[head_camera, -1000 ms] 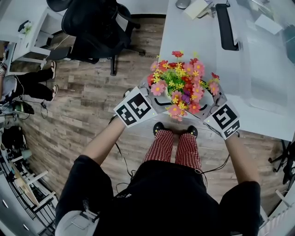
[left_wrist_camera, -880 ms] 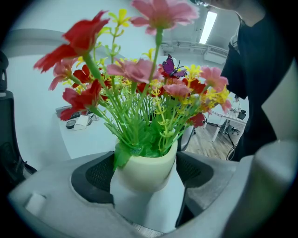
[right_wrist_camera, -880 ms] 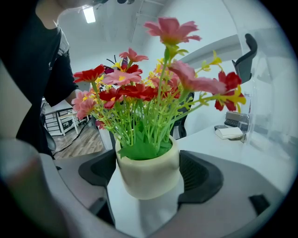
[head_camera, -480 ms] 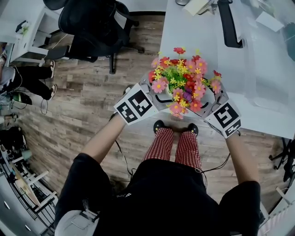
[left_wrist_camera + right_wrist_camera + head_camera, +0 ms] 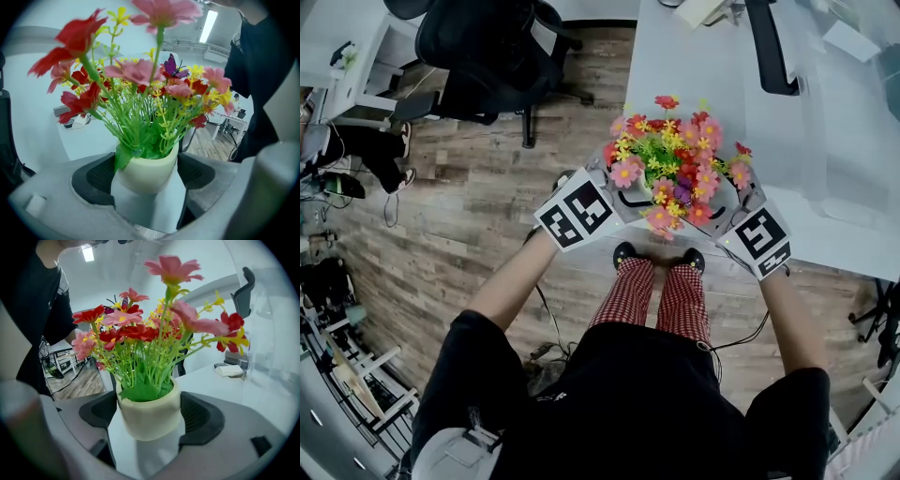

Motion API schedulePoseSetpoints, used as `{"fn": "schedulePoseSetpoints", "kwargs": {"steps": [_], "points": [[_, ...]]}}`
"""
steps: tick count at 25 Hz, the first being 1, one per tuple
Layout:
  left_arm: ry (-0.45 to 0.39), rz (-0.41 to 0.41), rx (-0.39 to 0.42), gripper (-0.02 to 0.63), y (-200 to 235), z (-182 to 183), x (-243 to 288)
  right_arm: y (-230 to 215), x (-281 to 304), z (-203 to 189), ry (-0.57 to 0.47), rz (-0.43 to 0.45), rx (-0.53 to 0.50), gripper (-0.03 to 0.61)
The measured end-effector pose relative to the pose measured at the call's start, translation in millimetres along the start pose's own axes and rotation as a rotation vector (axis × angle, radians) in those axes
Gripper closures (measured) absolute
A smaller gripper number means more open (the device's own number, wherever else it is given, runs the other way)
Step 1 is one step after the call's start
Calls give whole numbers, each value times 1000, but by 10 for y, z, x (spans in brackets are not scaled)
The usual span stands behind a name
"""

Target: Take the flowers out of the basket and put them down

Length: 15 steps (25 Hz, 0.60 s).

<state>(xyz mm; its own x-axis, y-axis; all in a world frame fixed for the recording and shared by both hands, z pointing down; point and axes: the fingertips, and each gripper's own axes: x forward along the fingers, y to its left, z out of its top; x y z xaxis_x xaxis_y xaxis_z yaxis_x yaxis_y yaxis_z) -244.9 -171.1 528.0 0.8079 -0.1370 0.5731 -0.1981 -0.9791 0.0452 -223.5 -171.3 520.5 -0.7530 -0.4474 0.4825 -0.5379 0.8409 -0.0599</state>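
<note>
Left tongs [image 5: 621, 195] and right tongs [image 5: 731, 202] clamp the cream flowerpot [image 5: 149, 416] from opposite sides (seemingly above the table [image 5: 675, 75] edge); uneven squeeze could tip it, spilling the flowers [image 5: 675, 167].

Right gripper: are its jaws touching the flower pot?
Touching. The right gripper view shows the right gripper with both black pads pressed against the sides of the cream flower pot, no gap.

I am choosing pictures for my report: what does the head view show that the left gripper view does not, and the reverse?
Head view only: the person's red checked trousers and the black-and-white marker cubes. Left gripper view only: the cream round pot clamped between the left gripper's dark fingers. Both: the bunch of pink, red and yellow flowers.
</note>
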Motion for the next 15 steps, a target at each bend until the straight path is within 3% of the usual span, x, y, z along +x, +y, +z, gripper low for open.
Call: {"fn": "schedulePoseSetpoints", "kwargs": {"steps": [15], "points": [[12, -17, -9, 202, -8, -60, 40, 3, 29, -68, 6, 0, 19, 152]]}}
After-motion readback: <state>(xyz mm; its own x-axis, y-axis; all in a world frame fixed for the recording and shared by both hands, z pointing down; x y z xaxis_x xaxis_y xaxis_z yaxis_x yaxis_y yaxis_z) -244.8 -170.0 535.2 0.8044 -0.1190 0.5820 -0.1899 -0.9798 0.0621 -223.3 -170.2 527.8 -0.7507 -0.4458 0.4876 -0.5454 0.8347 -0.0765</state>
